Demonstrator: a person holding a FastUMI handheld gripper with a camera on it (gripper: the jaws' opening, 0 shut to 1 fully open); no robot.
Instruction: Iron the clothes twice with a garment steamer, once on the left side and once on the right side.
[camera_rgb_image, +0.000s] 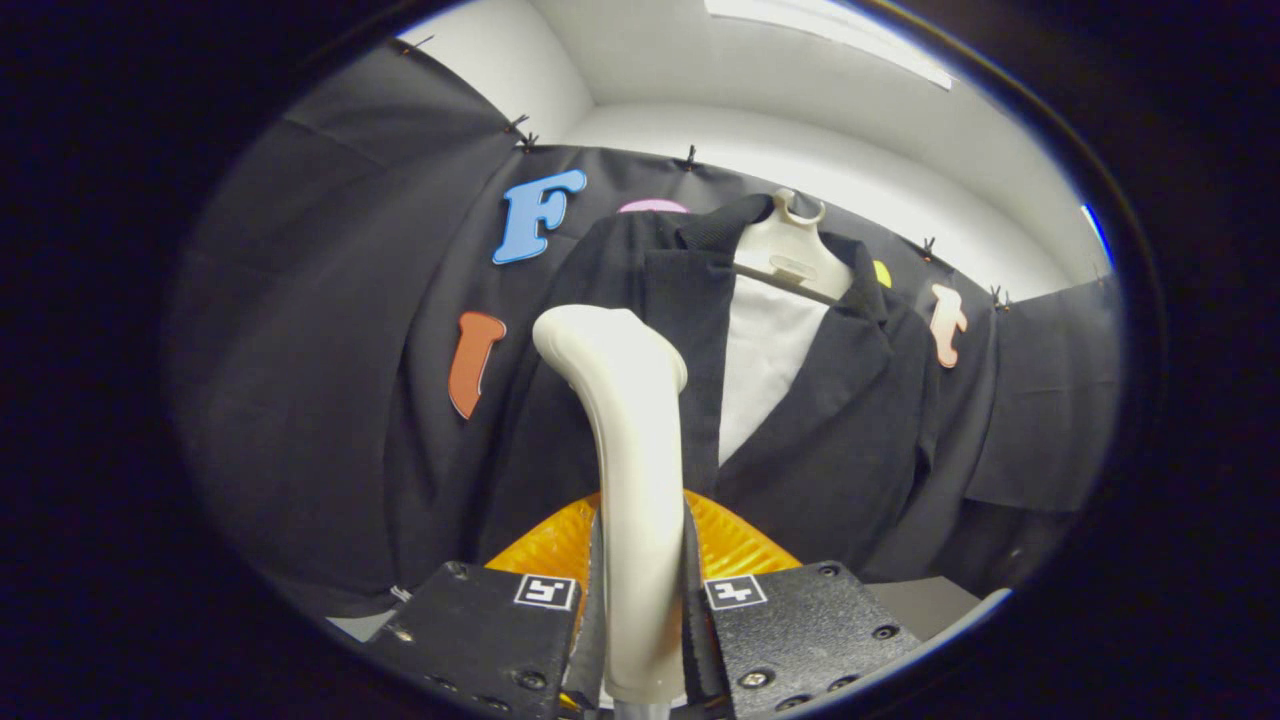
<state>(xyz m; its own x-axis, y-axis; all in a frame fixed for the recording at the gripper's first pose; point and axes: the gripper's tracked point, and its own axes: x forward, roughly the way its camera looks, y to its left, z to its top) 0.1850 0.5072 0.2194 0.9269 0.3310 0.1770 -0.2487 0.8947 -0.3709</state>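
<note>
Cream plastic of the steamer (632, 480) is clamped between both fingers of the gripper (640, 620), its handle rising ahead. Beyond it, the jacket (820, 430) is hung on a hanger (788, 255), and the head is held against its left front. Which pass is under way cannot be judged. The head's face and any steam are hidden.

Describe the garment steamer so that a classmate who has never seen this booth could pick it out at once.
Start at the dark jacket hanging on a pale hanger against the booth's black cloth wall. In front of its left panel rises the garment steamer, clamped between the gripper fingers. Its smooth, cream, curved handle stands out from the dark fabric around it.
</note>
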